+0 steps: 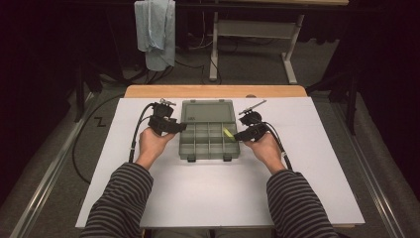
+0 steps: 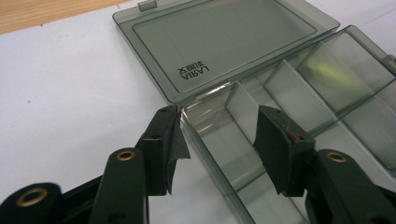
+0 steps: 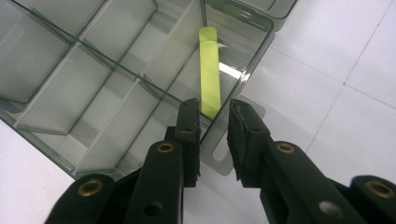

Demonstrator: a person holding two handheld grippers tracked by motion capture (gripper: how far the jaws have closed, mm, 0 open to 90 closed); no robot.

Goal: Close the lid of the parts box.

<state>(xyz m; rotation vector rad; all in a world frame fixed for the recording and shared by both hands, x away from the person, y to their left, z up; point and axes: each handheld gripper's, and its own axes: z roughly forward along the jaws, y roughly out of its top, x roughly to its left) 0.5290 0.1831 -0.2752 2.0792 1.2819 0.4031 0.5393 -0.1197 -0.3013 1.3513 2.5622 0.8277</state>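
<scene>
A smoky clear compartment box (image 1: 208, 157) lies open in the middle of the white sheet, its lid (image 1: 207, 111) flat behind it. My left gripper (image 1: 183, 128) is at the box's left edge. In the left gripper view its jaws (image 2: 217, 114) stand wide astride the box's corner wall (image 2: 205, 140), one outside and one over the end compartment. My right gripper (image 1: 236, 135) is at the box's right edge. A yellow-green strip (image 3: 209, 74) leans in the end compartment, its near end just ahead of the right gripper (image 3: 215, 105). A gap shows between the strip and the pads.
The white sheet (image 1: 223, 193) covers a wooden table whose far edge (image 1: 213, 91) shows behind the lid. A pale blue cloth (image 1: 156, 29) hangs at the back, beside a white table frame (image 1: 257, 29). Cables trail from both grippers toward the person's striped sleeves.
</scene>
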